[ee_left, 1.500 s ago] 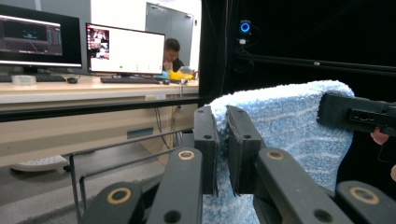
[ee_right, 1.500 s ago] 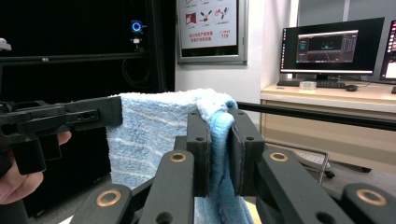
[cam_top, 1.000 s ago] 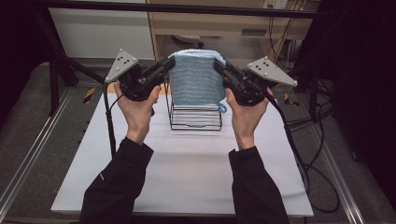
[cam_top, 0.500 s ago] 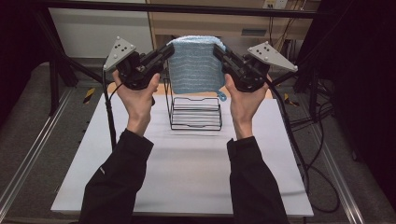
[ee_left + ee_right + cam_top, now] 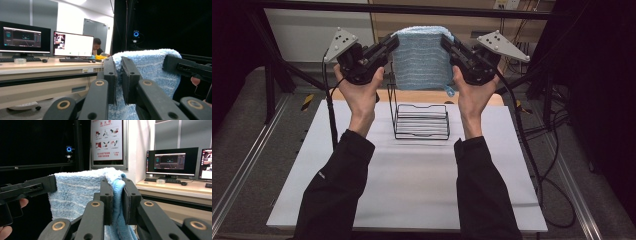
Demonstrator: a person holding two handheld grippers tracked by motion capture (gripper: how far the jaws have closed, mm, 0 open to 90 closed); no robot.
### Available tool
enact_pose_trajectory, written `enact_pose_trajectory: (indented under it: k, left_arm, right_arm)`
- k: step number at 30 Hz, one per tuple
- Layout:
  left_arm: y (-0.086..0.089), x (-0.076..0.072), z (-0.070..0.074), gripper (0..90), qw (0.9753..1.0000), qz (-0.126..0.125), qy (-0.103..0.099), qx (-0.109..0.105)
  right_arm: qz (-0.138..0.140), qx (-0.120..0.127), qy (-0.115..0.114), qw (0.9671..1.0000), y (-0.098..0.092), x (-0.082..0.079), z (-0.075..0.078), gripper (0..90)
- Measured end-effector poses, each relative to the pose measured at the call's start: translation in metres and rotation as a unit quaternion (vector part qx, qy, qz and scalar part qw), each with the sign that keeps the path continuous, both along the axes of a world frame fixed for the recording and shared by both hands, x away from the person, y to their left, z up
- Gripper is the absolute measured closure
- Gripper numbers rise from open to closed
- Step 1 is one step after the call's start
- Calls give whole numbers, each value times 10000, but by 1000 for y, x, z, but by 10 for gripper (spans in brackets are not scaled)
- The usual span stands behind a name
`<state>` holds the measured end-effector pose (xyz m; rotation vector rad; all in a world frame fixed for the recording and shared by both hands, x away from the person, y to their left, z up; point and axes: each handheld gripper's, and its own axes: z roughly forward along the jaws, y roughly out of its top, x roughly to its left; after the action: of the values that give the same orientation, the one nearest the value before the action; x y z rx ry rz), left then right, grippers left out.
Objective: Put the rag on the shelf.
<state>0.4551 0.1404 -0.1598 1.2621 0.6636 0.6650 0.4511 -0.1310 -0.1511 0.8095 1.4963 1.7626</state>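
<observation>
A light blue towel (image 5: 421,57) hangs stretched between both grippers, high above the table. My left gripper (image 5: 393,41) is shut on its top left corner, and my right gripper (image 5: 446,42) is shut on its top right corner. In the left gripper view the towel (image 5: 150,67) is pinched between the jaws of the left gripper (image 5: 119,72). The right gripper view shows the towel (image 5: 77,192) clamped by the right gripper (image 5: 115,192). Below the towel, a black wire rack (image 5: 421,121) stands on the white table (image 5: 412,185).
A wooden strip (image 5: 497,97) runs along the table's far edge. Black cables (image 5: 537,165) trail off the right side. Dark frame bars (image 5: 277,70) stand at the back left. Desks with monitors (image 5: 72,44) lie beyond the table.
Both grippers have risen, lifting the towel up out of the wire rack until it hangs above it. The rack stays in place.
</observation>
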Motion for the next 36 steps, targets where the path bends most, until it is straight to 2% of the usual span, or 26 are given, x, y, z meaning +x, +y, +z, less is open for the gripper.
enact_pose_trajectory:
  k: [10, 26, 36]
  left_arm:
    - [-1, 12, 4, 830, 10000, 71, -67, -7]
    - [4, 30, 3, 830, 9997, 182, -168, -85]
    - [4, 41, -12, 828, 9996, 204, 2, 209]
  right_arm:
    - [-10, -17, -40, 10000, 0, 17, 6, 809]
    - [36, -97, -163, 9998, 8, 41, 9, 810]
    - [-9, -243, 105, 9996, 7, 48, -5, 810]
